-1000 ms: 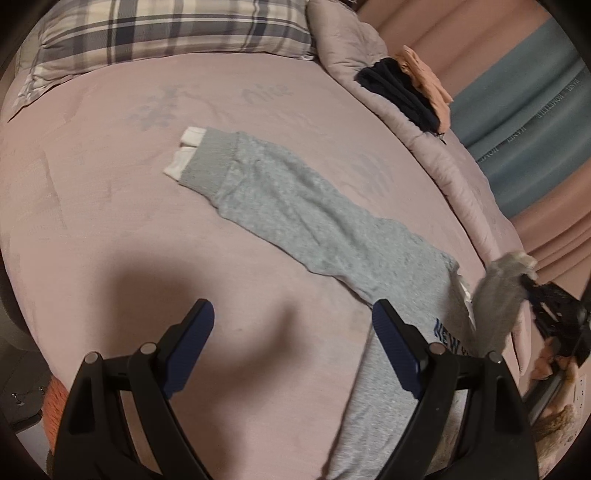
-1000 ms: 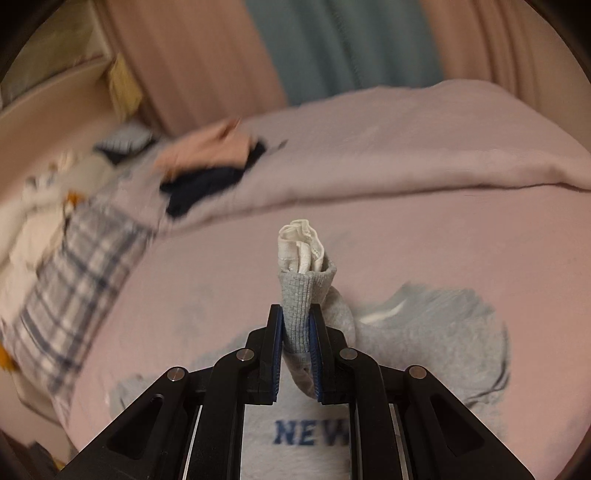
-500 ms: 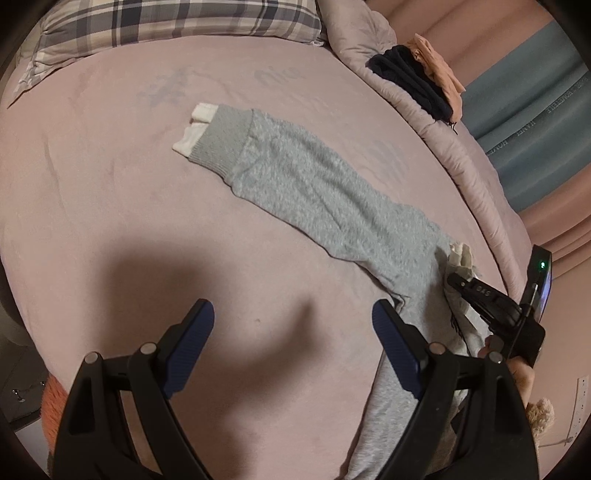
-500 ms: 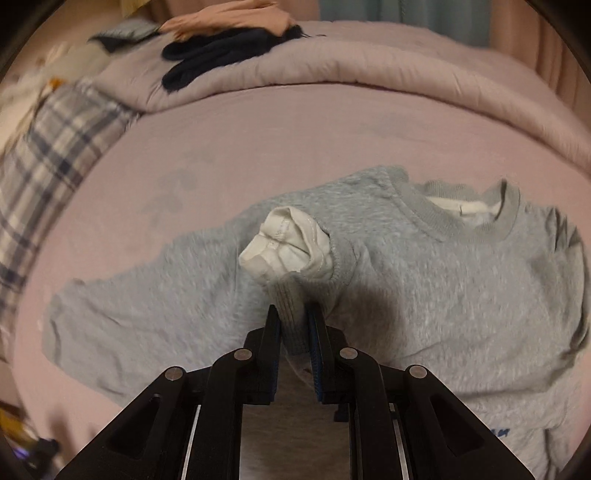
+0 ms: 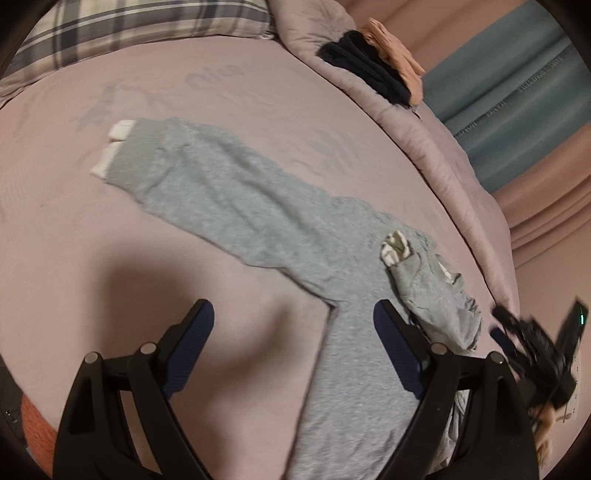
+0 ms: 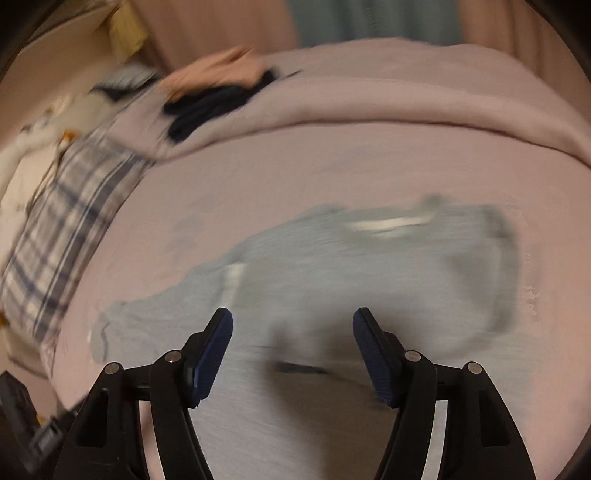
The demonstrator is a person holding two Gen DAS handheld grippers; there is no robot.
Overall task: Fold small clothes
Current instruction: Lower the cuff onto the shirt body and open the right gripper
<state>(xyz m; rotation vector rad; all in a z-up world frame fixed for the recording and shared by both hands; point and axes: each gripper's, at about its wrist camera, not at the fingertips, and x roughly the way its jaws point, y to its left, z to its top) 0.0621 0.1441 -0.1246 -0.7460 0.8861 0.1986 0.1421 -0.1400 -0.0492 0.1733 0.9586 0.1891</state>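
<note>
A small grey sweatshirt [image 5: 258, 214] lies on the pink bed. One sleeve stretches out flat to the far left, ending in a white cuff [image 5: 110, 147]. The other sleeve [image 5: 424, 280] lies folded over the body, its white cuff [image 5: 395, 247] near the middle. My left gripper [image 5: 291, 332] is open and empty, low over the bed beside the shirt's body. My right gripper [image 6: 291, 332] is open and empty above the sweatshirt [image 6: 369, 277], which is blurred in its view. It also shows at the left wrist view's right edge [image 5: 532, 339].
A plaid pillow [image 5: 129, 33] lies at the head of the bed. A rolled pink duvet [image 5: 424, 122] runs along the far side, with dark and peach clothes [image 5: 373, 70] on it. Curtains [image 5: 517, 103] hang behind.
My right gripper carried the second sleeve over the shirt's body, opened and let it go, then drew back. The left gripper stayed open and barely moved.
</note>
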